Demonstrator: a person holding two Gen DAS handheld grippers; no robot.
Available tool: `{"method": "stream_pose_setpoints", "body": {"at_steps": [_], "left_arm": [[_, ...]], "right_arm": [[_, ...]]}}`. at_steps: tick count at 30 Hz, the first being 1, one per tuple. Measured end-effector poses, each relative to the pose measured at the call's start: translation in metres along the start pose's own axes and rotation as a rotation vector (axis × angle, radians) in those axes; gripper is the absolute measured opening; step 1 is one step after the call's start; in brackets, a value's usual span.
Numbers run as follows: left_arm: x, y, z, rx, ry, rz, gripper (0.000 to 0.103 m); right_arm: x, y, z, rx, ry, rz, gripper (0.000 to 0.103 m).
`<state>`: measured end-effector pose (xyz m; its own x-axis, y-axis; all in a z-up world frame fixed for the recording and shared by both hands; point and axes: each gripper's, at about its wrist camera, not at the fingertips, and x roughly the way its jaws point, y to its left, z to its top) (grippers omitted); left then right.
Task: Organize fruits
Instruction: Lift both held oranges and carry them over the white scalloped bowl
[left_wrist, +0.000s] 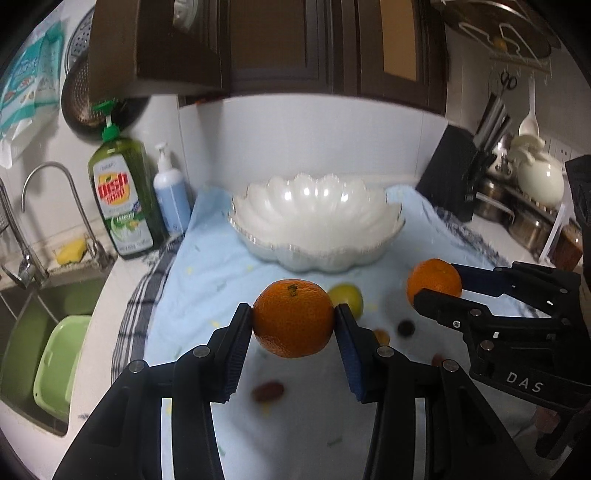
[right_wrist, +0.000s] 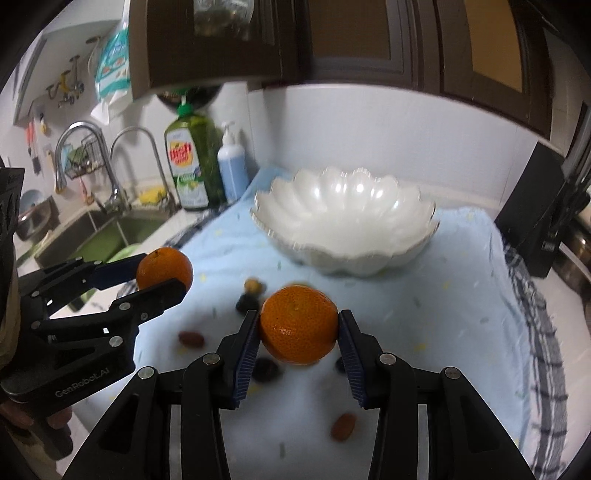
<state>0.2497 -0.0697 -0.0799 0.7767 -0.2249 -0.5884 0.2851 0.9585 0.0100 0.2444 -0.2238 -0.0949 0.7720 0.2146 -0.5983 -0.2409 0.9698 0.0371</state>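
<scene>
Both grippers hang above a light blue cloth (left_wrist: 207, 280), each with an orange. My left gripper (left_wrist: 293, 321) is shut on one orange (left_wrist: 293, 319), its pads pressing both sides; from the right wrist view this gripper (right_wrist: 162, 271) and its orange (right_wrist: 166, 266) show at the left. My right gripper (right_wrist: 299, 326) is shut on a second orange (right_wrist: 299, 325), seen in the left wrist view at the right (left_wrist: 434, 282). A white scalloped bowl (left_wrist: 317, 254) (right_wrist: 351, 258) stands empty behind them. A yellow-green fruit (left_wrist: 349, 297) and small dark and reddish fruits (left_wrist: 267, 391) (right_wrist: 343, 424) lie on the cloth.
A green dish soap bottle (left_wrist: 123, 199) and a white pump bottle (left_wrist: 170, 199) stand left of the bowl. Further left lies the sink (left_wrist: 26, 306) with a green basin (left_wrist: 59, 365). A black knife block (left_wrist: 454, 177) and pots (left_wrist: 532, 221) stand right; dark cupboards hang overhead.
</scene>
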Motion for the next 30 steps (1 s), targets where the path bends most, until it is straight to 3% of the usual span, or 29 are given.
{"method": "stream_pose_setpoints", "body": {"at_steps": [5,16,30], "left_arm": [[-0.001,0.002,0.028,-0.002,-0.057,-0.008,0.045],[0.02,-0.003,0.087,0.049,-0.161,0.047,0.045],[0.093,-0.015,0.143,0.056,-0.114,0.096,0.045]], "right_arm": [[-0.005,-0.008,0.024,-0.013,-0.059,-0.02,0.044],[0.01,-0.033,0.08,-0.04,-0.149,-0.055,0.044],[0.084,-0.088,0.135,-0.022,-0.093,-0.019,0.044]]}}
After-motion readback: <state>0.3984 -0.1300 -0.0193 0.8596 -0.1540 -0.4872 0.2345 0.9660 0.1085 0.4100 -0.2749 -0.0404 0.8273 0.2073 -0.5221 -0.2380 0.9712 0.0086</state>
